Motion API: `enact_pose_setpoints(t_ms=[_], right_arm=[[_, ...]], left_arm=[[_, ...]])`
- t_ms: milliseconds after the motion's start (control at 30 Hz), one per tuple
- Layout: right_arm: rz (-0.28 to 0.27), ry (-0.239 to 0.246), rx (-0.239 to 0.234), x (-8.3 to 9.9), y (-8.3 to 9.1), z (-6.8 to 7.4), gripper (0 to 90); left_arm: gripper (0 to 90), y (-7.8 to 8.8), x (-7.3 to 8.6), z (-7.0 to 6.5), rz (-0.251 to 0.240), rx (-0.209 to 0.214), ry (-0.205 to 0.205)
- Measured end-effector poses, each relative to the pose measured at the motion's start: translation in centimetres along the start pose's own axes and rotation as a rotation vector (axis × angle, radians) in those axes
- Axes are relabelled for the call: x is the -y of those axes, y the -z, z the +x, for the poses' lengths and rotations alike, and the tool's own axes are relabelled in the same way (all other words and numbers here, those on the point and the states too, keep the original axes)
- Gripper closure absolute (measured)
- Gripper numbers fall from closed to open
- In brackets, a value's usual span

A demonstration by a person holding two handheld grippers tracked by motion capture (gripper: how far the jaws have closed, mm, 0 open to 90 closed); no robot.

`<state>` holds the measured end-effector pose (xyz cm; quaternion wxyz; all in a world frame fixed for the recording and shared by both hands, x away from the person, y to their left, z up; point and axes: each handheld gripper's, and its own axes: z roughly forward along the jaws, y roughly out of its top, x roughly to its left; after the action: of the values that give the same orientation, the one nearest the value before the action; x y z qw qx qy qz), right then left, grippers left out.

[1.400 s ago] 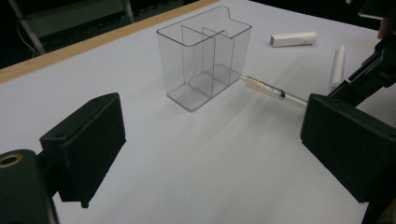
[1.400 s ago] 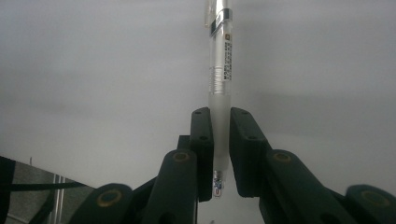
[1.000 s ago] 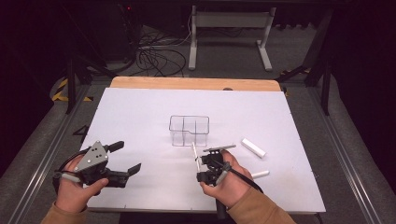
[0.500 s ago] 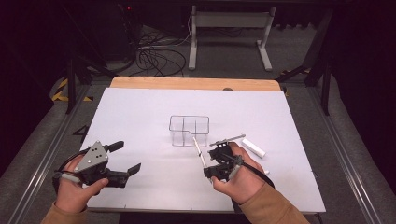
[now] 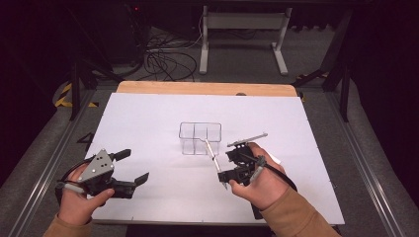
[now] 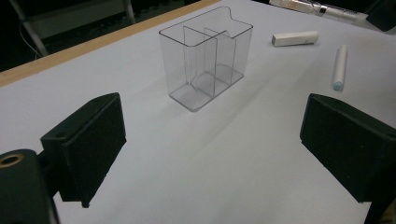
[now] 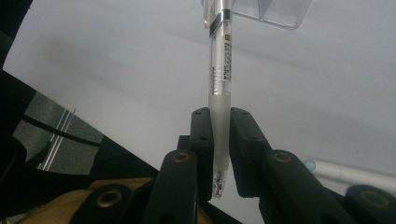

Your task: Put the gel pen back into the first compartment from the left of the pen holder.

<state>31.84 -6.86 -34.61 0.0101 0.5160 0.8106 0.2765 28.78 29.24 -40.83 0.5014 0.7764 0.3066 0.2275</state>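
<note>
The right tongs (image 5: pixel 228 165) pinch a pen (image 7: pixel 219 93) just near the box (image 5: pixel 199 138), still empty, while the left tongs (image 5: pixel 132 167) stay spread and two more pens (image 6: pixel 339 66) wait on the table (image 5: pixel 148 113).

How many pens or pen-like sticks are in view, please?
3. A clear pen is clamped in the right claw. A short white stick and a longer white stick lie on the table. Others may be hidden.

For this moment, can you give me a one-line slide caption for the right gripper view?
Right gripper clamps a clear pen by its frosted grip, cap end pointing toward the clear organizer.
</note>
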Motion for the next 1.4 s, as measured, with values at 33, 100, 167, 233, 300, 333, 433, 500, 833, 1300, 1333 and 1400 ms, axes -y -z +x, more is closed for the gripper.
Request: enact_pose_setpoints(t_ms=[33,100,167,233,300,333,433,500,833,1300,1333,1400], right_arm=[[0.002,-0.002,-0.005,-0.1,0.1,0.0,80.7],[0.011,-0.015,-0.025,-0.4,0.4,-0.1,80.7],[0.014,-0.021,-0.04,-0.7,0.6,-0.2,80.6],[0.028,-0.032,-0.058,-1.1,0.8,-0.3,80.6],[0.05,-0.044,-0.076,-1.6,0.9,-0.4,80.6],[0.057,-0.043,-0.084,-1.8,1.0,-0.4,80.6],[0.085,-0.052,-0.1,-2.6,1.1,-0.4,80.6],[0.097,-0.051,-0.105,-3.0,1.0,-0.3,80.6],[0.159,-0.051,-0.109,-5.3,0.4,0.0,80.6],[0.217,-0.059,-0.098,-8.0,-0.5,0.2,80.6],[0.22,-0.06,-0.099,-8.1,-0.6,0.2,80.5],[0.233,-0.061,-0.099,-8.6,-0.8,0.3,80.6]], left_arm=[[7.6,0.0,0.0,0.0,0.0,0.0,0.0],[7.6,0.0,0.0,0.0,0.001,0.001,0.0],[7.6,0.0,0.0,0.0,0.001,0.002,0.0],[7.6,0.0,0.0,0.0,0.002,0.002,-0.002],[7.6,-0.1,0.0,0.0,0.002,0.003,-0.003],[7.6,-0.1,0.0,0.0,0.002,0.003,-0.003],[7.6,0.0,0.0,0.0,0.001,0.005,-0.002],[7.6,0.0,0.0,0.0,0.001,0.006,-0.001],[7.6,0.0,0.0,0.0,0.002,0.003,0.004],[7.6,0.0,0.0,0.1,0.003,0.001,0.005],[7.6,0.0,0.0,0.1,0.002,-0.001,0.003],[7.6,0.0,-0.1,0.1,0.003,0.0,0.002]])
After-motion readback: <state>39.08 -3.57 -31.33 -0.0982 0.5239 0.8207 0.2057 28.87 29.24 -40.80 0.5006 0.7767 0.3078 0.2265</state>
